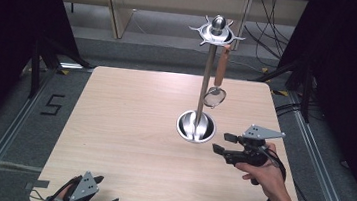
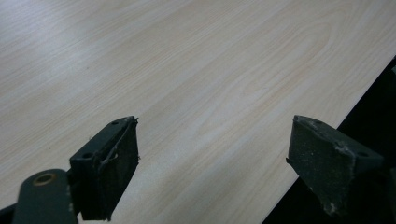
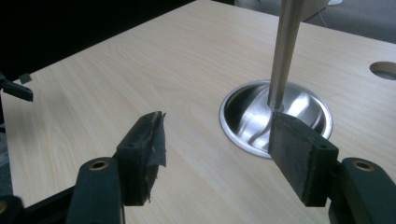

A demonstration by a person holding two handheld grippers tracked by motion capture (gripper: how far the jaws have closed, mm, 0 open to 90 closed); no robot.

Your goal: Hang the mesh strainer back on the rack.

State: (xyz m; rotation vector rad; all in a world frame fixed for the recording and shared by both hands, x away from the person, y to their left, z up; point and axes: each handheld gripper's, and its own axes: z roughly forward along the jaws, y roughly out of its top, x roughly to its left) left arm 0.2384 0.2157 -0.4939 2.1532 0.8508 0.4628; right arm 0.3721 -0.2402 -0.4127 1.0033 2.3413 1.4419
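High view is showing you one steel stand (image 1: 197, 125) on the tabletop (image 1: 127, 135), with one wooden-handled strainer (image 1: 216, 92) hanging from its top. Your right gripper (image 1: 223, 142) is waiting just beside the stand's base, jaws apart and empty. Left gripper view is giving your left gripper (image 2: 212, 154) over bare wood, jaws wide apart, holding nothing.
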